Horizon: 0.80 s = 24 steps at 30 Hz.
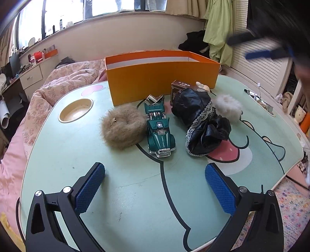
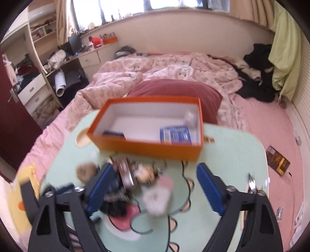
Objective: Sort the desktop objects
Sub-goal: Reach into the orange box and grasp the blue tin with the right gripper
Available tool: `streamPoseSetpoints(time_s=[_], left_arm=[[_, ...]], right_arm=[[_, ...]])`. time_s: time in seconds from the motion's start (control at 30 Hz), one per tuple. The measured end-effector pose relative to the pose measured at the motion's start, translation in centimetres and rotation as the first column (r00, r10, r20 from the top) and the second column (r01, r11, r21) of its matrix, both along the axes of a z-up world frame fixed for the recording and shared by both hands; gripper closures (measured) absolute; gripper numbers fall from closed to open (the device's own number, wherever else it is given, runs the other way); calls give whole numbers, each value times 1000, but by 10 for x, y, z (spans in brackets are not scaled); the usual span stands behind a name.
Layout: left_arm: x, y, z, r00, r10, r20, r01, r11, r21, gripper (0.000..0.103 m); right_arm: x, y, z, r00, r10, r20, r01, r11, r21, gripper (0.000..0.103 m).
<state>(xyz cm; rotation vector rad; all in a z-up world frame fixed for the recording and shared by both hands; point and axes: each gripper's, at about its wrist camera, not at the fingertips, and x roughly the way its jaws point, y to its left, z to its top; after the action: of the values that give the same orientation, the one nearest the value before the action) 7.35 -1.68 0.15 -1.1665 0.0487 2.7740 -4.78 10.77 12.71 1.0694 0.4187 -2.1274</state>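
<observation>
**Left wrist view: toy car points back at spread fingers**

Left wrist view: the left gripper [image 1: 155, 192] is spread wide, grasping nothing. Ahead of the gap between its fingers stands the green toy car [image 1: 159, 130], "SUPER POWER" on its hood, long axis running away from the fingers, grille toward them. Beyond it sits the orange box [image 1: 162, 77], long side across.

The right gripper [image 2: 153, 192] is released too, over blurred clutter; a blue packet [image 2: 175, 135] lies in the box, print unreadable.

Sunlit window [image 2: 166, 3] above rumpled pink bed [image 2: 174, 71]
</observation>
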Motion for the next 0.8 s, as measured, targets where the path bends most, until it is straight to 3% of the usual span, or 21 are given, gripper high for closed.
streamPoseSetpoints(time_s=[0.07, 0.13, 0.33, 0.4, 0.53, 0.63, 0.67, 0.8], left_arm=[[0, 0, 0, 1000, 0, -3, 0, 1000, 1, 0], [1, -1, -1, 1000, -2, -7, 2, 1000, 3, 0], [3, -2, -1, 1000, -4, -17, 4, 1000, 6, 0], [3, -3, -1, 1000, -7, -20, 7, 1000, 9, 0], [4, -3, -1, 1000, -9, -24, 10, 1000, 12, 0], [4, -2, -1, 1000, -9, -26, 10, 1000, 9, 0], [4, -2, -1, 1000, -9, -26, 9, 1000, 9, 0], [4, -3, -1, 1000, -9, -26, 10, 1000, 14, 0]], right_arm=[[-34, -33, 5, 998, -16, 62, 11, 997, 75, 40], [-55, -58, -4, 996, -21, 89, 8, 990, 143, 40], [-95, -98, -54, 992, -104, 72, 71, 930, 362, 40], [-104, -106, -68, 991, -121, 51, 88, 901, 426, 31], [-125, -107, -88, 977, -171, 127, 95, 884, 457, 29], [-129, -111, -105, 976, -199, 86, 124, 838, 531, 29], [-127, -112, -105, 978, -189, 84, 118, 843, 524, 34], [-123, -114, -99, 977, -158, 141, 72, 874, 481, 34]])
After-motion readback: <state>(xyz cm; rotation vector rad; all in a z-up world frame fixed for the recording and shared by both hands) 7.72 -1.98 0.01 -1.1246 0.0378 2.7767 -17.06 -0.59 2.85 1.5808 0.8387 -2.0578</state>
